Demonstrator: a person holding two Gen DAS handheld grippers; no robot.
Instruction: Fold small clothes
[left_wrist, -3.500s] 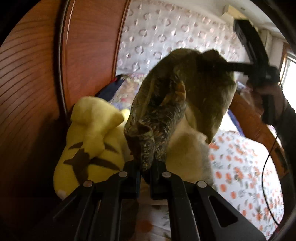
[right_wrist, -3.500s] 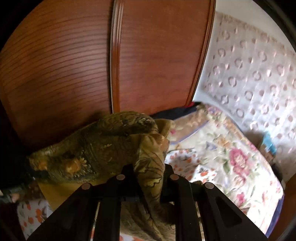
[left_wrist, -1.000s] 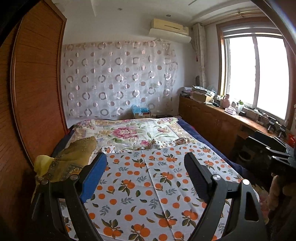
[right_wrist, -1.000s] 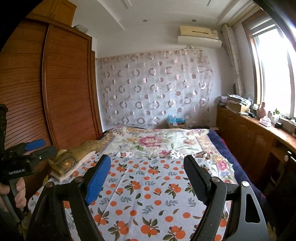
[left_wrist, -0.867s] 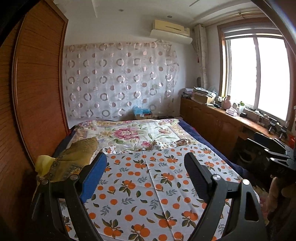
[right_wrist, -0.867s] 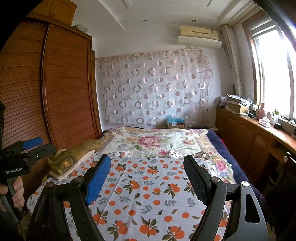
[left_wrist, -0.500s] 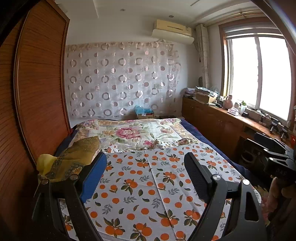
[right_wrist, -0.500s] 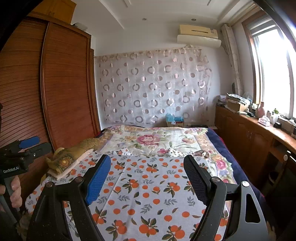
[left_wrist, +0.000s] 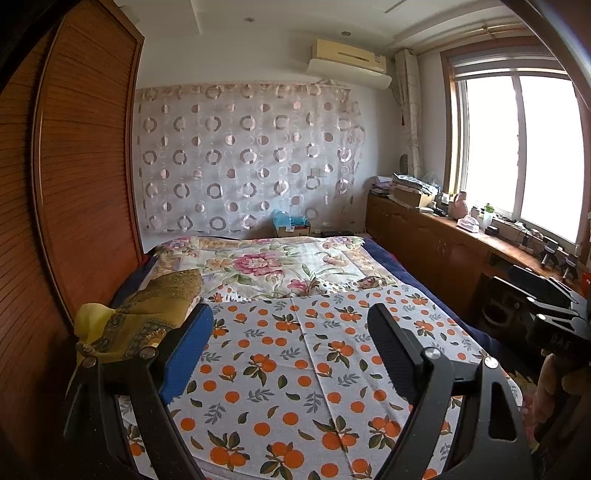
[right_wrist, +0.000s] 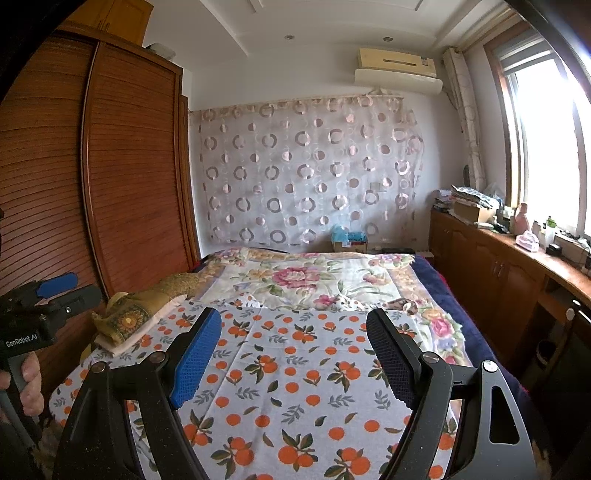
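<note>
A folded olive-gold patterned cloth (left_wrist: 155, 314) lies on a small pile at the bed's left edge, over a yellow item (left_wrist: 90, 317); in the right wrist view the cloth (right_wrist: 147, 306) rests on a white folded piece (right_wrist: 147, 328). My left gripper (left_wrist: 291, 347) is open and empty, held back above the orange-print sheet (left_wrist: 295, 369). My right gripper (right_wrist: 295, 350) is open and empty above the same sheet (right_wrist: 295, 387). The left gripper also shows at the left edge of the right wrist view (right_wrist: 55, 291).
A wooden slatted wardrobe (right_wrist: 129, 184) stands along the bed's left side. A floral quilt (left_wrist: 266, 266) covers the far half of the bed. A long wooden cabinet (left_wrist: 443, 251) with clutter runs under the window at right. A curtain (left_wrist: 251, 162) hangs on the far wall.
Both grippers held the olive cloth 3.5 s ago; it now lies folded on the pile and both grippers are open and drawn back. Over the last second the views only rose slightly.
</note>
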